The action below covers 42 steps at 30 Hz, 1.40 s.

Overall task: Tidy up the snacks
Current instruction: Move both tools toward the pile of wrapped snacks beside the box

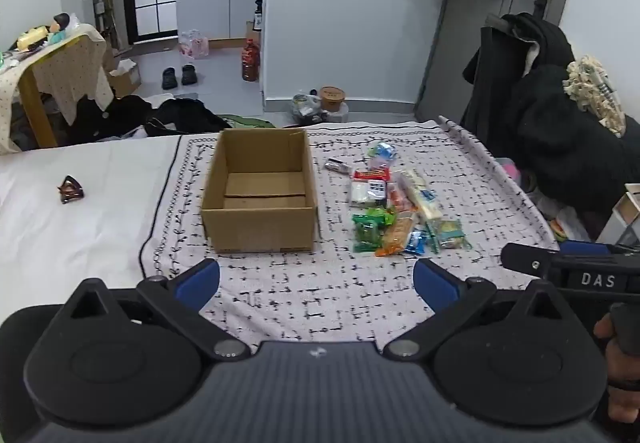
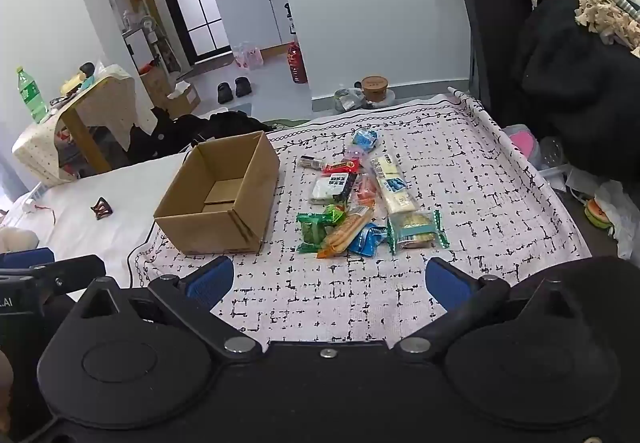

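left gripper (image 1: 316, 279) spread, empty | right gripper (image 2: 330, 279) spread, empty | risk: snack pile (image 2: 360, 199) right of cardboard box (image 2: 218, 199) overlaps, so one pinch may drag neighbours

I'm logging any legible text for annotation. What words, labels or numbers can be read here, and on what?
"DAS": on the right tool's black body, seen from the left wrist view.
".AI": on the left tool's black body, cut off at the frame edge.
Snack packets: printing too small and blurred to read.
Cardboard box: no text visible.
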Tool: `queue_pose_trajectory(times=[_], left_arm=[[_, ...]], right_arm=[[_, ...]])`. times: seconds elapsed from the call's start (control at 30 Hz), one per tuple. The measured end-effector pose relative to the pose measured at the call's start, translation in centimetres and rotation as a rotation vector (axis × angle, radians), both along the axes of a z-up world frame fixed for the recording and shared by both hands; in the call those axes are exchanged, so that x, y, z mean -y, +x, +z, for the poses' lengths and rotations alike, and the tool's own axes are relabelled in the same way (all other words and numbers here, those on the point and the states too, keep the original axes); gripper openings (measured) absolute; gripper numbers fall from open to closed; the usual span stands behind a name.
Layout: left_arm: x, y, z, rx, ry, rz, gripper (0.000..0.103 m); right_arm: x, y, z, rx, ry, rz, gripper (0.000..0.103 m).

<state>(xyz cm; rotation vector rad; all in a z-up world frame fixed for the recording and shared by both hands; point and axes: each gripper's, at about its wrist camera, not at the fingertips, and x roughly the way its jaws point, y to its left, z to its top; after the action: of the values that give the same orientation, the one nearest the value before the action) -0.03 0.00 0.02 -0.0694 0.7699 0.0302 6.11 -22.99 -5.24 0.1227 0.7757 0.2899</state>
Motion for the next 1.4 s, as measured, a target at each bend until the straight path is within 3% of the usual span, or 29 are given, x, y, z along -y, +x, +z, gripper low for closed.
queue_pose_trajectory(times=[0.17, 0.27, 0.47, 1.4], left_arm=[[0.9, -0.1, 0.2, 0.0, 0.005, 0.033, 0.103], [-0.3, 0.0, 0.4, -0.011, -0.048, 0.022, 0.103], [-1.0, -0.2, 0.1, -0.022, -0.06, 0.039, 0.103], [-0.3, -0.7, 0.7, -0.015, -0.049, 0.014, 0.103]], right_arm=[[0.2, 0.0, 0.1, -0.001, -0.004, 0.006, 0.103], [0.4, 0.0, 0.1, -0.003, -0.01, 0.015, 0.103], [0.0, -0.1, 0.1, 0.012, -0.03, 0.014, 0.103], [0.8, -0.3, 0.7, 0.025, -0.02, 0.016, 0.103]])
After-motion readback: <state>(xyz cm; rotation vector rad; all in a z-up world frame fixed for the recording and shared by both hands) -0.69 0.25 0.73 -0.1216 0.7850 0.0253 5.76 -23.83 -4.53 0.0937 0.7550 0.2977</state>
